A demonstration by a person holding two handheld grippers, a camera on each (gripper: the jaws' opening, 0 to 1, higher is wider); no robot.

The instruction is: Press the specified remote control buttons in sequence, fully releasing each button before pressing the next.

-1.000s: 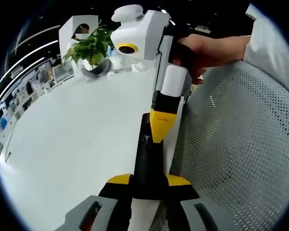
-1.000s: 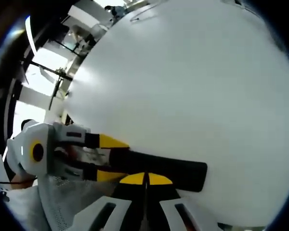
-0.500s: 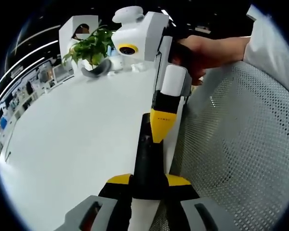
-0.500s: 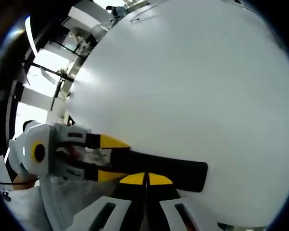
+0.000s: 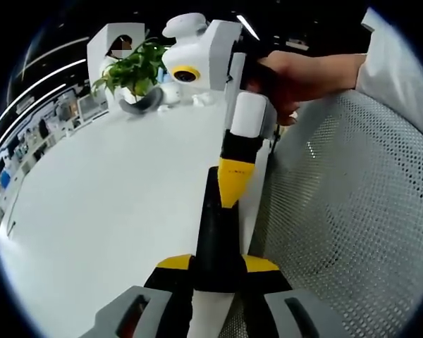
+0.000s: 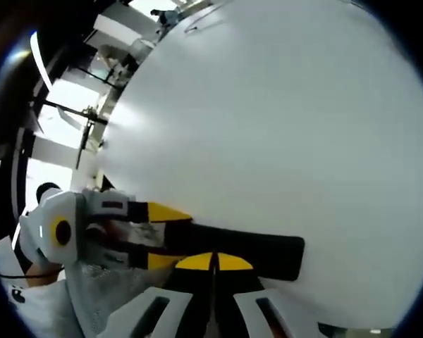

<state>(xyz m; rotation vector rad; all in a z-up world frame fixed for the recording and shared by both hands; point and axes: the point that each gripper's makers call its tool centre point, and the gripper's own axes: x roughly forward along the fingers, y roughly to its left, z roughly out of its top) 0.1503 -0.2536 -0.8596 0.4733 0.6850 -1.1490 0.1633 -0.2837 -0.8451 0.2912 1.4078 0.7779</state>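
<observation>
Remote [image 5: 215, 232], black, lies along the near edge of the white table [image 5: 106, 211], its long axis running straight out from the left gripper [image 5: 217, 264], whose jaws are clamped on its near end. Right gripper [image 5: 234, 184] comes in from the far end, tips together, pointing down onto the remote's face; in its own view the remote [image 6: 233, 250] lies crosswise, right gripper [image 6: 213, 262] at mid-length. Contact or hovering: cannot tell. The right one is placed to press.

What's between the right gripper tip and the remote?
Nothing visible. The right gripper, jaws together, has its yellow tip right over the black remote, which the left gripper clamps at one end above the white table.
</observation>
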